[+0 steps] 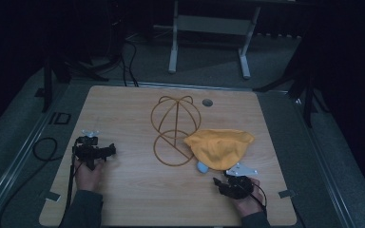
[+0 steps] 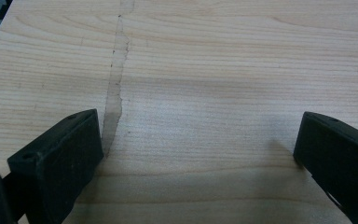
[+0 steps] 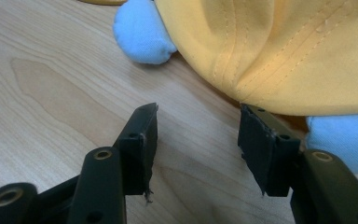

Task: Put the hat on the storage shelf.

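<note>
A yellow cloth cap lies crumpled on the wooden table, leaning against a gold wire stand at the centre. A light-blue padded bit pokes out from under its near edge. My right gripper sits just in front of the cap, open. In the right gripper view the jaws stand apart with bare wood between them, the cap right ahead and blue padding at upper left. My left gripper rests at the table's left, wide open over bare wood.
A round cable hole sits near the table's far edge. A white desk frame stands on the floor beyond. A black cable loops on the floor to the left. A pale smear runs along the wood ahead of the left gripper.
</note>
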